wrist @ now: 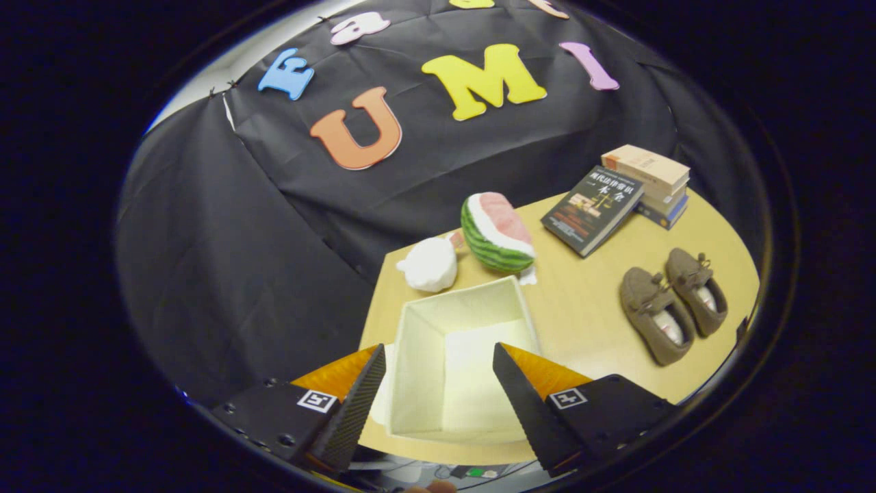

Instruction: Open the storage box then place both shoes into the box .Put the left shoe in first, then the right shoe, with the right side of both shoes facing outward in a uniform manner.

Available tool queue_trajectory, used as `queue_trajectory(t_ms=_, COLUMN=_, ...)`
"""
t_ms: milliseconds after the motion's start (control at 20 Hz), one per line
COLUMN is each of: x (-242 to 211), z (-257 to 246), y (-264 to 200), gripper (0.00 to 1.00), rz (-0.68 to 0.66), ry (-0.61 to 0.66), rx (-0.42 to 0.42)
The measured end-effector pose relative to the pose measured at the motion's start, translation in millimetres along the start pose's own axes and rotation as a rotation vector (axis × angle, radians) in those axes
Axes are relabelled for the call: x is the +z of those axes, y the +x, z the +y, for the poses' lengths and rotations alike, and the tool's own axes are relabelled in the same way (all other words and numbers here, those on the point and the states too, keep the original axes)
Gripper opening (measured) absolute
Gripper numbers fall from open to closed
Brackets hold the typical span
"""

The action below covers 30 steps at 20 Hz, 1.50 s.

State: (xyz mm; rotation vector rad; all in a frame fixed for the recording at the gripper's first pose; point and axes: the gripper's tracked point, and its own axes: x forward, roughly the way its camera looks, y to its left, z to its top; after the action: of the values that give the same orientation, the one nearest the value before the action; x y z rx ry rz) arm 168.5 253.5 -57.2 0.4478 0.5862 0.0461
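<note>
I am holding my gripper wide open above the open storage box, gripping nothing. Its fingers are framing the box on the counter. Both shoes are lying side by side beyond my right finger, well apart from the box.

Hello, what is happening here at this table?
A person is holding a gripper above an open white storage box; its jaws are spread wide and hold nothing. The box is empty. Two brown shoes lie side by side on the table, beyond the box, not yet picked up. A watermelon toy, a white plush and some books lie further back.
</note>
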Motion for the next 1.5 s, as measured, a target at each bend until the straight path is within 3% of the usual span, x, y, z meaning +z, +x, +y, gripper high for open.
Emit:
queue_trajectory(t_ms=700, x=-17.3, z=-275.2, y=4.0, gripper=0.97, rz=0.194, ry=-0.187, rx=-0.352)
queue_trajectory(t_ms=1150, x=-39.6, z=-361.5, y=35.5, gripper=0.93, rz=0.347, ry=-0.174, rx=-0.379)
queue_trajectory(t_ms=1250, x=-44.8, z=-370.5, y=44.0, gripper=0.82, rz=0.398, ry=-0.206, rx=-0.377)
queue_trajectory(t_ms=1350, x=-41.1, z=-374.3, y=53.5, gripper=0.56, rz=0.405, ry=-0.198, rx=-0.378)
queue_trajectory(t_ms=1500, x=-45.8, z=-380.7, y=63.9, gripper=0.43, rz=0.460, ry=-0.163, rx=-0.377)
